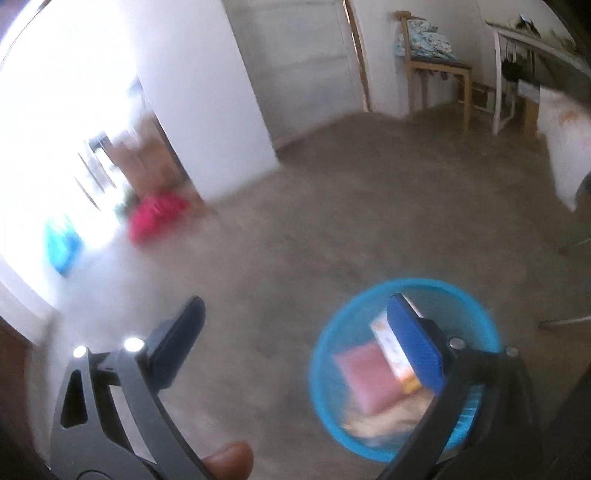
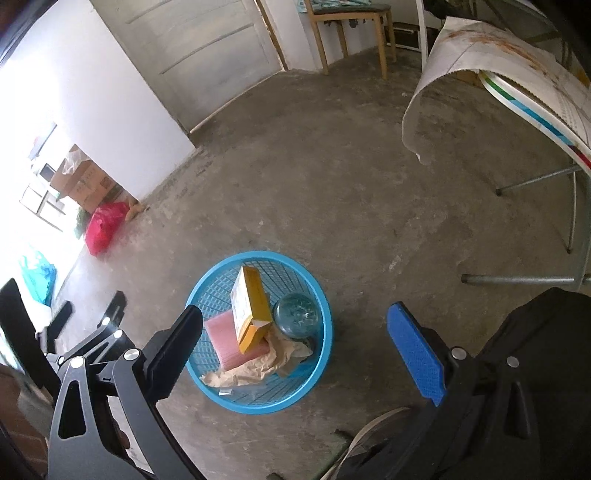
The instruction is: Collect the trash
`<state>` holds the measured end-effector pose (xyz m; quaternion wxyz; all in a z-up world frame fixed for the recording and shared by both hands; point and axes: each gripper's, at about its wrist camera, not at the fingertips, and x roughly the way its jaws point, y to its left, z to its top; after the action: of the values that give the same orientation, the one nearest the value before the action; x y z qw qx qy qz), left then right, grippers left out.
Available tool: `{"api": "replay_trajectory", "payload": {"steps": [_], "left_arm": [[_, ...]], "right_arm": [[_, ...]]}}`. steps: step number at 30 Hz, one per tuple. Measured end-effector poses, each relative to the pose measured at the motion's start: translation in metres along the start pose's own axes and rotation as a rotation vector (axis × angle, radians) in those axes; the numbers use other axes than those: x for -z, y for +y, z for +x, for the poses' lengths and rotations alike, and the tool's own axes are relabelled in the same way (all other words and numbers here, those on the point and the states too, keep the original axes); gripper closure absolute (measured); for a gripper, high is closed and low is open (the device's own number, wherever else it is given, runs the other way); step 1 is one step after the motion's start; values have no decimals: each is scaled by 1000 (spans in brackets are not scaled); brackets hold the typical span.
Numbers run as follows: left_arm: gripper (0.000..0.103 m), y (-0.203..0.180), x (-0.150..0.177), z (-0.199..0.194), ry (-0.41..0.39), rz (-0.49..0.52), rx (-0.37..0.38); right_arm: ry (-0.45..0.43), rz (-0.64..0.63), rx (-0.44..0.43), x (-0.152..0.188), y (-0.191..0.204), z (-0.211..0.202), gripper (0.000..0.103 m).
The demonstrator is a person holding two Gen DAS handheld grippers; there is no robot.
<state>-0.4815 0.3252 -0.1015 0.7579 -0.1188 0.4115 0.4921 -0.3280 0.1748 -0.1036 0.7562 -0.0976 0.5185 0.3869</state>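
Note:
A round blue mesh basket (image 2: pixel 314 373) stands on the concrete floor. Inside lie a yellow carton (image 2: pixel 249 310), a pink pack (image 2: pixel 223 341), a clear bottle (image 2: pixel 297 315) and crumpled brown paper (image 2: pixel 255 367). My right gripper (image 2: pixel 295 325) hangs open above the basket with nothing between its fingers. In the blurred left wrist view the basket (image 1: pixel 332 332) sits low right, partly behind the blue finger (image 1: pixel 413 343). My left gripper (image 1: pixel 295 321) is open and empty; it also shows at the right wrist view's left edge (image 2: pixel 92 310).
A red bag (image 2: pixel 103 227) and cardboard boxes (image 2: pixel 86 184) sit by the bright doorway on the left, with a blue bag (image 2: pixel 37 275) nearer. A cloth-covered table (image 2: pixel 517 74) on metal legs stands right. A wooden chair (image 2: pixel 351 26) is at the back wall.

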Motion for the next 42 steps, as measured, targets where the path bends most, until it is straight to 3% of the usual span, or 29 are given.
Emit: {"api": "replay_trajectory", "payload": {"steps": [4,10,15,21,33,42], "left_arm": [[8,-11,20,20,114,23,97],[8,-21,66,56,367,-70,252],[8,-24,90,79,504,-67,273],[8,-26,86,86,539,-64,259],[8,-47,95,94,607,-31,292],[8,-50,95,99,611,-14,272]], "right_arm": [[19,20,-3,0,0,5,6],[81,-41,23,2,10,20,6],[140,-72,16,4,14,33,6],[162,-116,-7,6,21,37,6],[142,-72,-57,3,12,31,6],[148,-72,-58,2,13,33,6]]}}
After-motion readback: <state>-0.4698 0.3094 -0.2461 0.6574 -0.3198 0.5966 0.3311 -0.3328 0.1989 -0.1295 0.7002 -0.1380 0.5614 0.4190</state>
